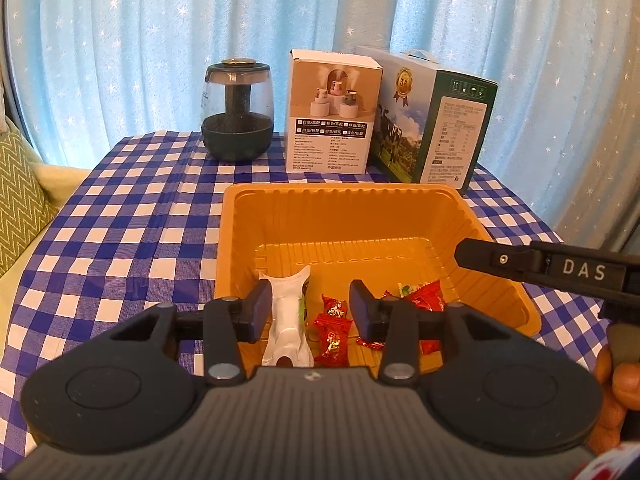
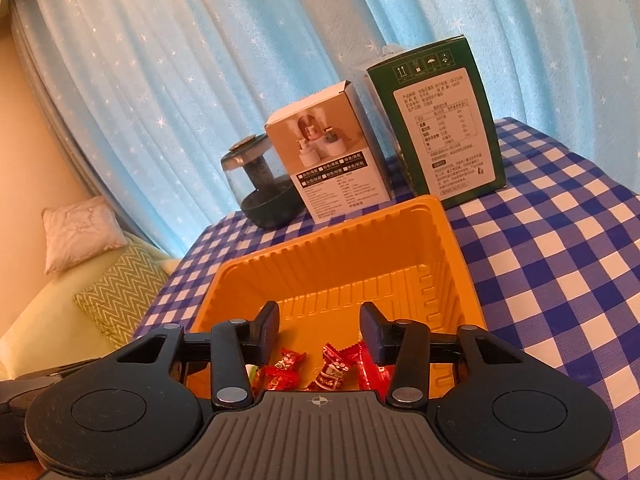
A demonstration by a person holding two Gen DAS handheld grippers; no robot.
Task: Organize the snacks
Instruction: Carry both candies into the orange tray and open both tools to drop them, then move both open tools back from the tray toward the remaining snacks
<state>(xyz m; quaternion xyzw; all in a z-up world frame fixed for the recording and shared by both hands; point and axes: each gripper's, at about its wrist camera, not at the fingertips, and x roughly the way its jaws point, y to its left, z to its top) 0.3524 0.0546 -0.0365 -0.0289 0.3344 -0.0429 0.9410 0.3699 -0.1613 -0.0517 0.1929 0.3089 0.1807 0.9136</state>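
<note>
Orange ribbed plastic tray (image 1: 496,296) sits on blue-and-white checked tablecloth (image 1: 120,248). Red foil-wrapped candies (image 2: 326,372) and white snack packet (image 1: 286,320) lie inside. Left gripper (image 1: 310,312) and right gripper (image 2: 320,334) hover above them, jaws partly open, gripping nothing

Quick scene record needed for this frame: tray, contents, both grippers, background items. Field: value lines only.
tray: orange plastic tray on checked tablecloth
contents: red candies, white packet
left gripper: open over the tray, nothing gripped
right gripper: open above the candies, nothing gripped
behind tray: dark jar, white box, green box
backdrop: blue curtain
</note>
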